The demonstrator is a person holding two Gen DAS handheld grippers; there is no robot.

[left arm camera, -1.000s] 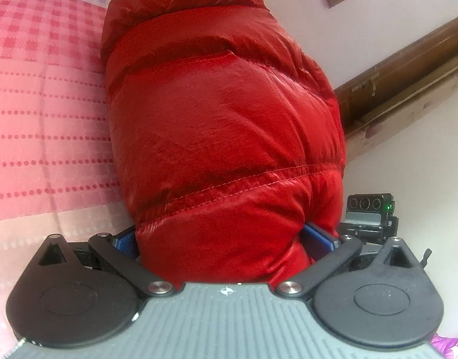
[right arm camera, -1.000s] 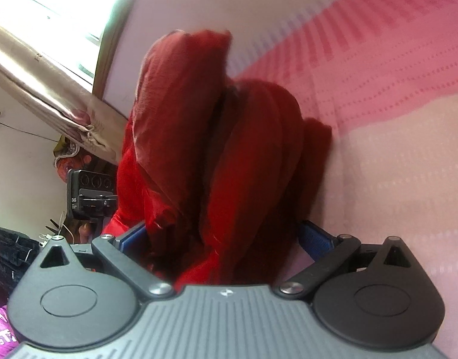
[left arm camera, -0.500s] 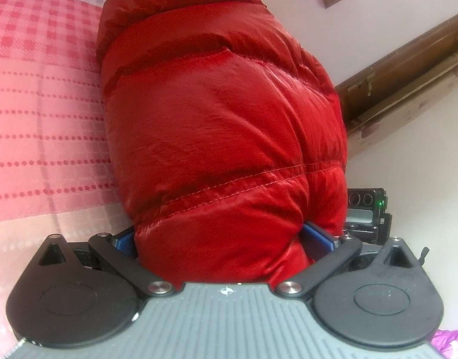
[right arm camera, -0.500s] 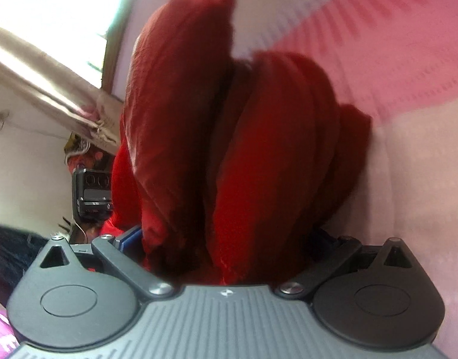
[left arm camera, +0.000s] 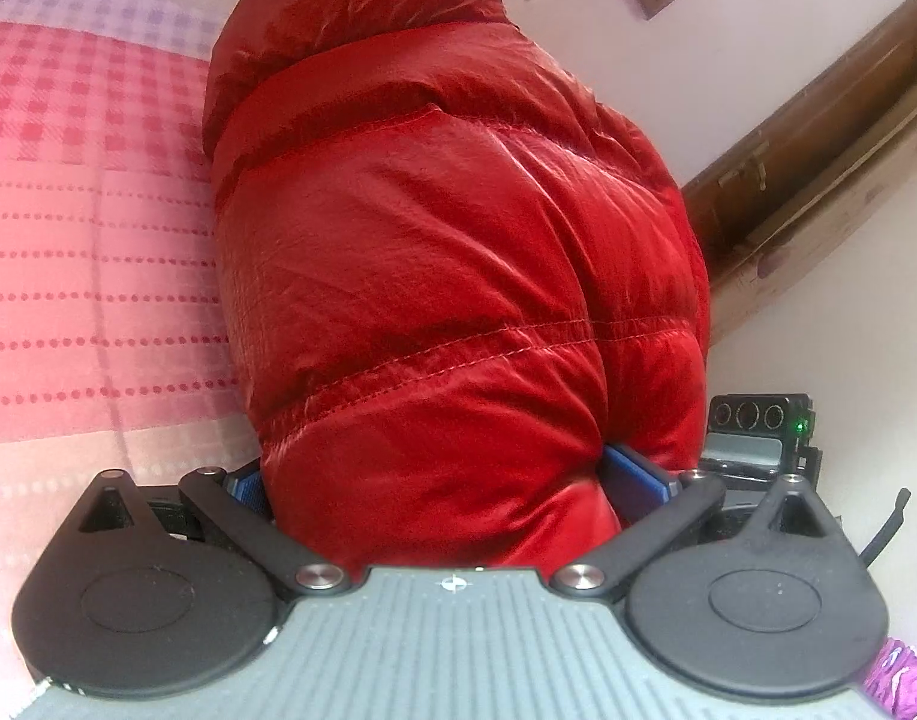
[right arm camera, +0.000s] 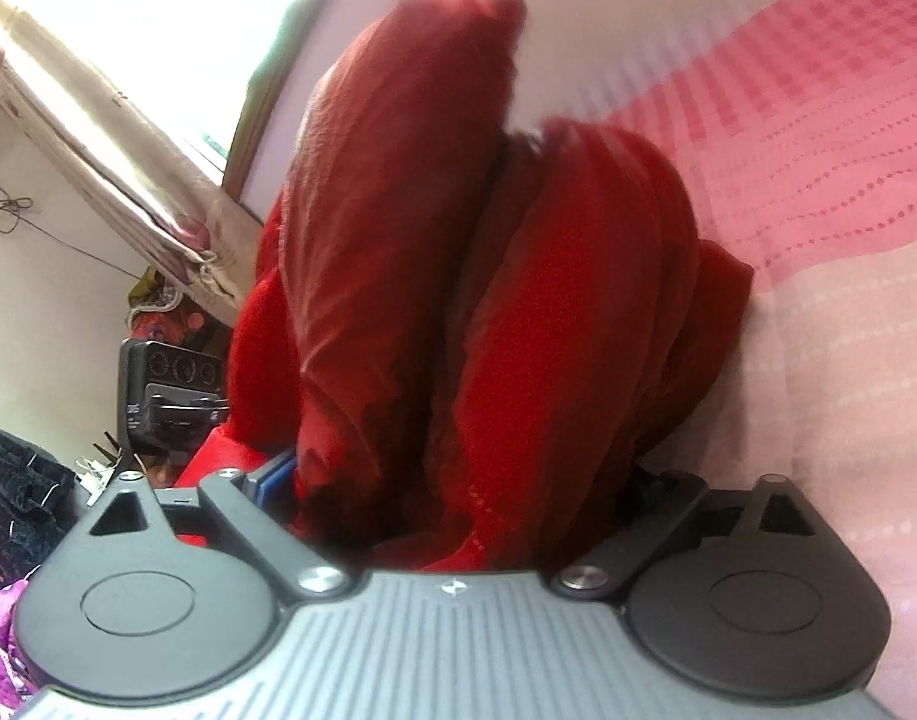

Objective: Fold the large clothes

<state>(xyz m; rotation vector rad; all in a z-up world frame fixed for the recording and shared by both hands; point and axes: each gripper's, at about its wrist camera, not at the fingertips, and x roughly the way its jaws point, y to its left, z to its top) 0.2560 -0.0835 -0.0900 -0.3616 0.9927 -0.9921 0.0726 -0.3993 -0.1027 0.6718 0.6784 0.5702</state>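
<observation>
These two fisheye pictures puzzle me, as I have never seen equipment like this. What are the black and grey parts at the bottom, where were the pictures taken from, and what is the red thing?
No robot is at work here. A person holds a two-finger gripper in each hand, and a small camera on each looks forward along its fingers. The grey ribbed plate and black round discs at the bottom are the gripper's own body.

One picture comes from the left gripper, the other from the right gripper. Each shows blue finger pads pressing into a puffy red quilted jacket, so both grippers are shut on it. In the left view, the other gripper peeks out beside the jacket.

Behind the jacket lies a pink checked and dotted bedspread. The right view, somewhat blurred, also shows a bright window with a pale curtain.
</observation>
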